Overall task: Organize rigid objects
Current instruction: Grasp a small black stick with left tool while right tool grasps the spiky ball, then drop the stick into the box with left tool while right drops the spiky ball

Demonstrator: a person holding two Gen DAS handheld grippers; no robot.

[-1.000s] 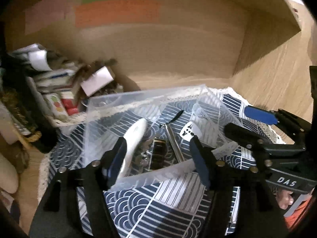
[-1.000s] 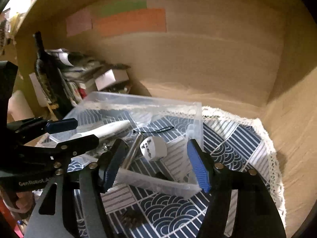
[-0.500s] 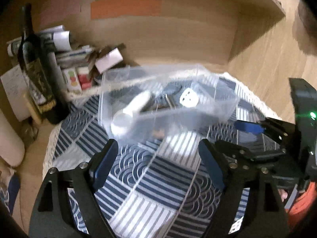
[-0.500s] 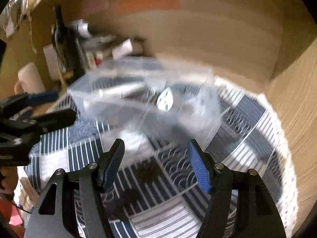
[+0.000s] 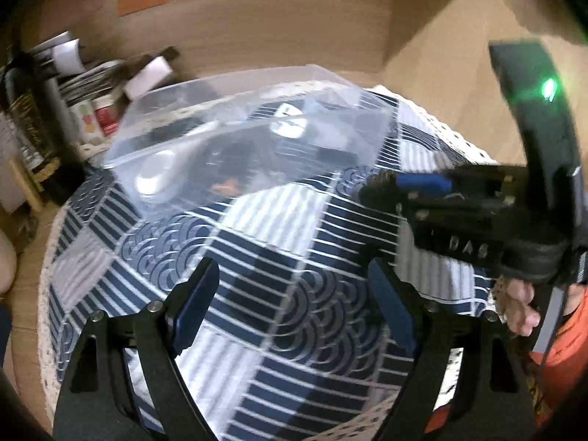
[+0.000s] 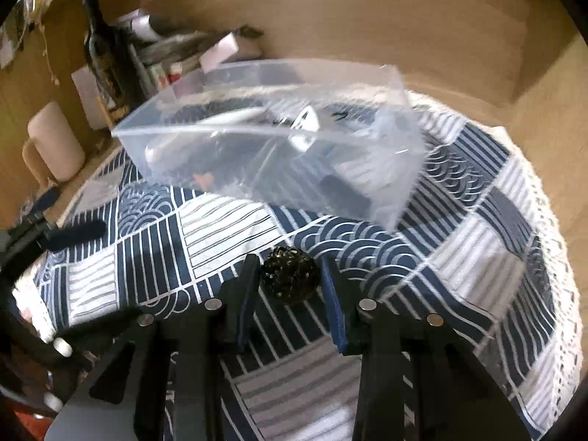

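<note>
we read only the letters "das" on the black body of the right gripper (image 5: 400, 183) in the left wrist view.

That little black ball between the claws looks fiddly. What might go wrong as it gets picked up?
The right hand-held gripper straddles the bumpy black ball, and round things can squirt out as the fingers close. Its fingertips sit low on the patterned cloth, so they might snag and bunch it. The clear bin already holds several items, so a dropped ball could bounce off them.

Wooden alcove walls (image 5: 330, 25), patterned tablecloth (image 6: 228, 228), dim warm light
</note>
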